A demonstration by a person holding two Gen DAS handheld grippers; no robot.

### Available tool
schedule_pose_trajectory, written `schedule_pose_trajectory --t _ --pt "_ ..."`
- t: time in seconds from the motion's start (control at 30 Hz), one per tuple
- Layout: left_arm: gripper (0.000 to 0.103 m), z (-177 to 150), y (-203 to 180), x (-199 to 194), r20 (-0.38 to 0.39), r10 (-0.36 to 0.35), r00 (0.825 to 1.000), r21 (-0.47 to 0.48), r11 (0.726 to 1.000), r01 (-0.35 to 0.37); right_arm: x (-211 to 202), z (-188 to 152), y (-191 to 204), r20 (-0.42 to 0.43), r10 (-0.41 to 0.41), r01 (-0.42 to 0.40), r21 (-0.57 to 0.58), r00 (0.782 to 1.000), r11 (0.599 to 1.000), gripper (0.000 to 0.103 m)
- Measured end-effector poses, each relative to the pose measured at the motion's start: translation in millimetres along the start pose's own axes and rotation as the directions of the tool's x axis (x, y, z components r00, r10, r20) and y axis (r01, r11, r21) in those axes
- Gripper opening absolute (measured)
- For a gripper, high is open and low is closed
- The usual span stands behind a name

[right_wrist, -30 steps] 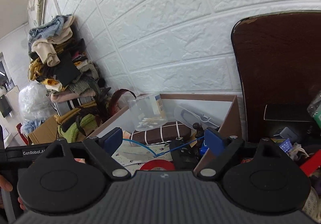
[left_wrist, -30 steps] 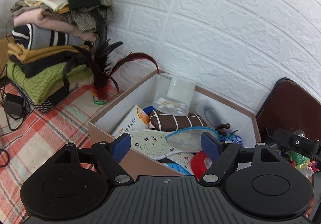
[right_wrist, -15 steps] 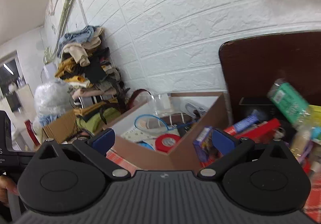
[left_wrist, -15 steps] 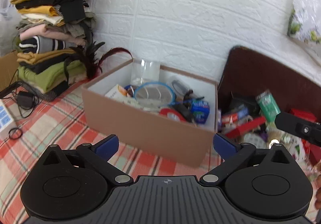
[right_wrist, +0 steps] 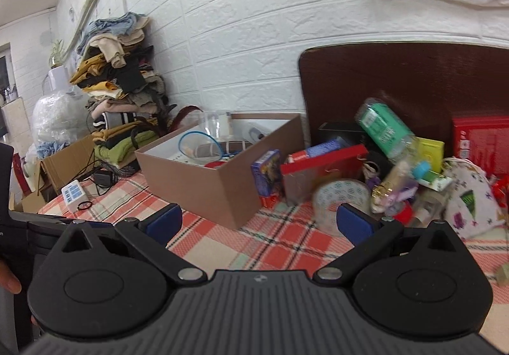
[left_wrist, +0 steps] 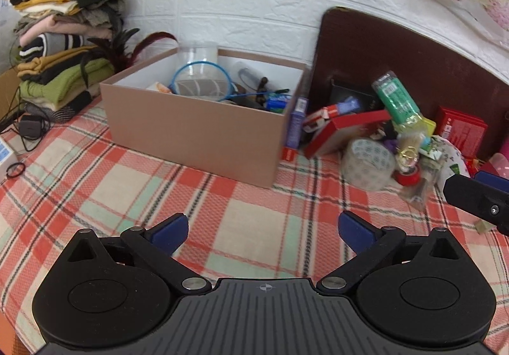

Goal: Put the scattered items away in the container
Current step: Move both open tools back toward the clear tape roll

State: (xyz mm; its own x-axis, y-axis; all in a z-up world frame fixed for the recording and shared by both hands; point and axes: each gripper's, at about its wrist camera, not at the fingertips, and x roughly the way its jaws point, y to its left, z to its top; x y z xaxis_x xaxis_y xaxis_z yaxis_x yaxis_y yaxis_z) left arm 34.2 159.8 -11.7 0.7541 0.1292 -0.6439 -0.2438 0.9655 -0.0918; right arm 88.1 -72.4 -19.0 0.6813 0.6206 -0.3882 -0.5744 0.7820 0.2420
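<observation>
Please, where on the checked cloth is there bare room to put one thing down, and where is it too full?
Free: the plaid cloth in front of the cardboard box, up to the left tongs, and left toward the black ring. Crowded: right of the box, around the tape roll and red box.

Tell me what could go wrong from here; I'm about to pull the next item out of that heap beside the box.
1. The green packet leans on top of the heap; lifting the clear tape roll below might topple it.
2. The cardboard box is already full; the blue-rimmed strainer sticks above its rim, so added items may slide out.
3. Both open tools, left tool and right tool, work close together and may collide.
</observation>
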Motion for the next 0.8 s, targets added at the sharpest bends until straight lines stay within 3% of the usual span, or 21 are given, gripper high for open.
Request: schedule_pose_trajectory --t 0.4,0.63,0.8 --pt "0.103 1 -61 34 -0.054 -0.036 0.998 0.053 0.998 0.039 -8 -23 -61 -0.011 -0.035 0.036 0.106 0.999 0.994 0.103" --pt "0.103 11 -95 72 -0.086 -0.074 0.994 0.080 0.993 0.081 1 -39 -105 -0.056 -0.116 0.124 0.172 0.992 0.977 0.103" --pt "0.103 27 -119 102 -0.096 -0.107 0.990 0.105 0.988 0.117 11 -49 -131 -0.104 -0.230 0.242 0.128 0.968 0.962 0.103"
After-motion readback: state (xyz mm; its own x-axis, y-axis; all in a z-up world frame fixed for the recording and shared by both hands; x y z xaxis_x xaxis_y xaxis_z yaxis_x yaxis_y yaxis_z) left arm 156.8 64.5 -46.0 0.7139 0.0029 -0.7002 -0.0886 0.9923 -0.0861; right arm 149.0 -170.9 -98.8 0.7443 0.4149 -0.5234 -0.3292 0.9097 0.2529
